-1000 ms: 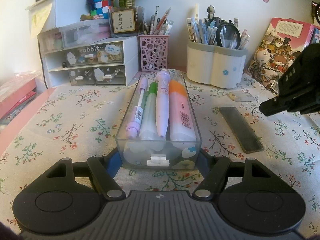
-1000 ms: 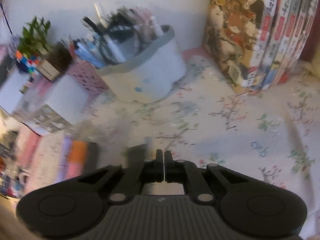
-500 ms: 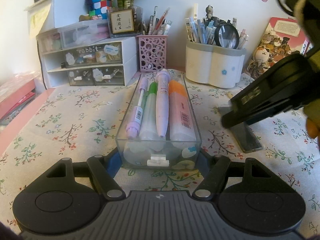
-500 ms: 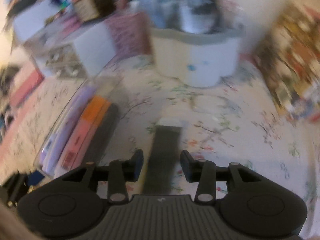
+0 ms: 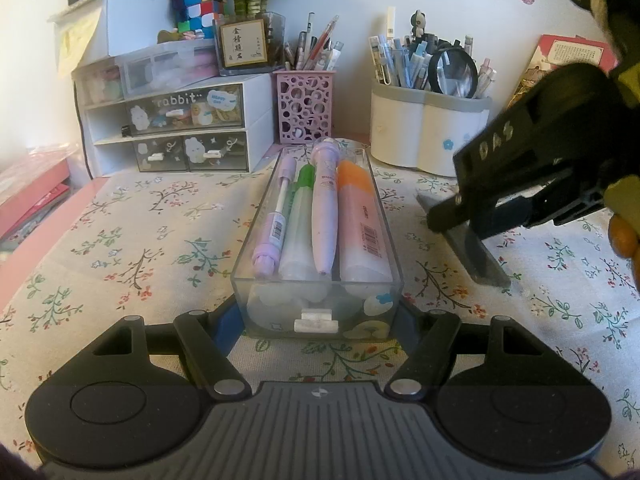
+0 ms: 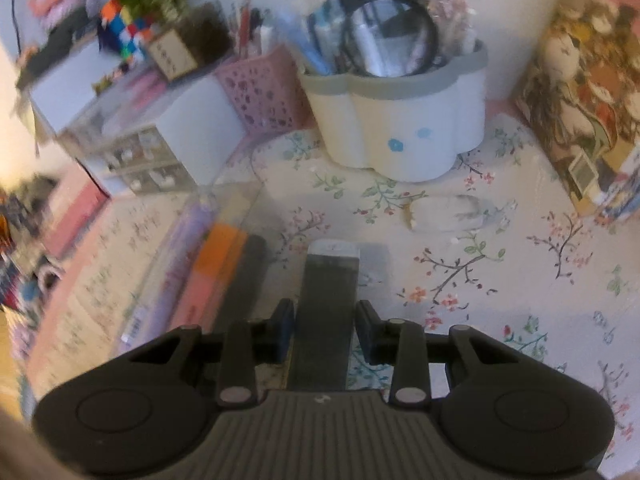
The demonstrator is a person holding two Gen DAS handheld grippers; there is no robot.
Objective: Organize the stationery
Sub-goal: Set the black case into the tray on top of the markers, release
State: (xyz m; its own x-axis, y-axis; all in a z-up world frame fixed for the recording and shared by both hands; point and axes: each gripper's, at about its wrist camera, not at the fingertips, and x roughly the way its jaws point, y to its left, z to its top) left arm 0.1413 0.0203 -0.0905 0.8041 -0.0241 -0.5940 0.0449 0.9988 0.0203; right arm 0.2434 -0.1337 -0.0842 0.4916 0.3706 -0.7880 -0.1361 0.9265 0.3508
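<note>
Dark flat case (image 6: 328, 304), between right hand-held gripper (image 6: 325, 330) open fingers

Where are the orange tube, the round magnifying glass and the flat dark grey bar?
Orange tube (image 5: 363, 224): left wrist view, middle of its body, in the clear tray.
Round magnifying glass (image 5: 453, 71): left wrist view, its lens.
Flat dark grey bar (image 6: 327, 312): right wrist view, its top face.

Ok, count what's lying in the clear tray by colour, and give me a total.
In the clear tray:
Purple pens: 2, a thin one and a fatter one
Green marker: 1
Orange marker: 1
Total: 4
</note>
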